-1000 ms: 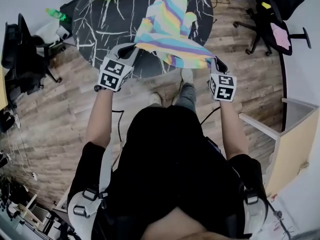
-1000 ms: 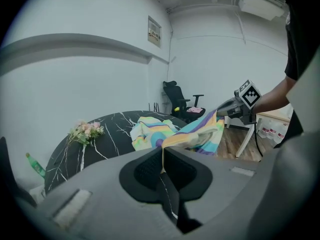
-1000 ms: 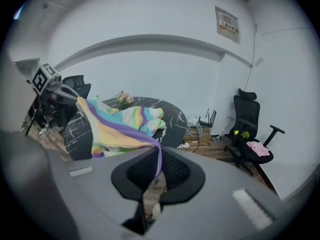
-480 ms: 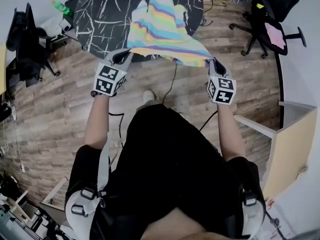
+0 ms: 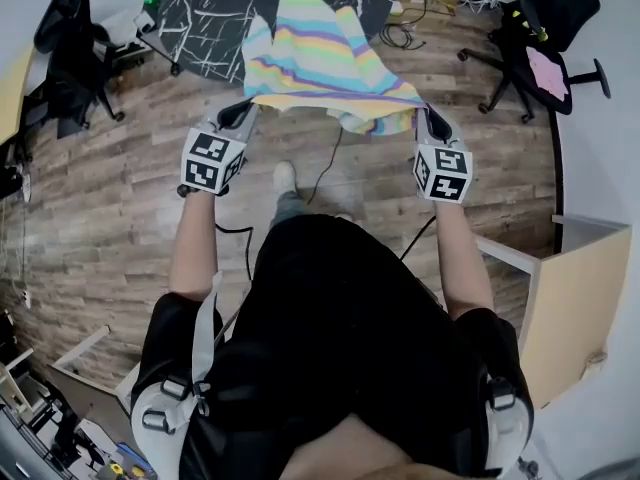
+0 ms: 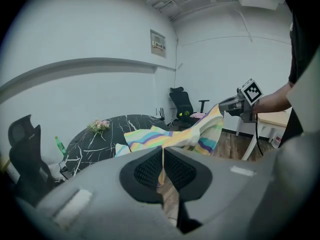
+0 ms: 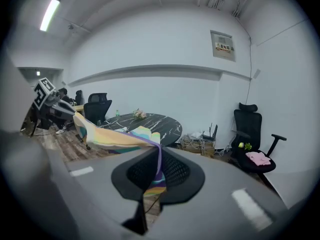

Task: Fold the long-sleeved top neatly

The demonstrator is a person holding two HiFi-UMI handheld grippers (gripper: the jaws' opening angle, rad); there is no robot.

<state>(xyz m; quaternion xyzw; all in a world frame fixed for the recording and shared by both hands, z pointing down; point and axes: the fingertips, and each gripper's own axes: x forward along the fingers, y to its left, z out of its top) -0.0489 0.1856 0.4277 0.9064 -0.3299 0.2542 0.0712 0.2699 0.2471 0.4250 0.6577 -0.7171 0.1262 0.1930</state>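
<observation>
Back from the marble worktop (image 5: 210,18), left hand-held gripper (image 5: 246,110) and right hand-held gripper (image 5: 428,117), both pinched shut on the striped top (image 5: 320,58), are dragging it clear; re-lay pending.

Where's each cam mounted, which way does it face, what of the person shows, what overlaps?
Head view: on the head, steeply down; torso, arms, left gripper and right gripper clamping the top.
Left gripper view: on that gripper, along shut jaws toward the table; right forearm.
Right gripper view: same mount, facing the table; left gripper at far left.
Shared: top, table.
</observation>
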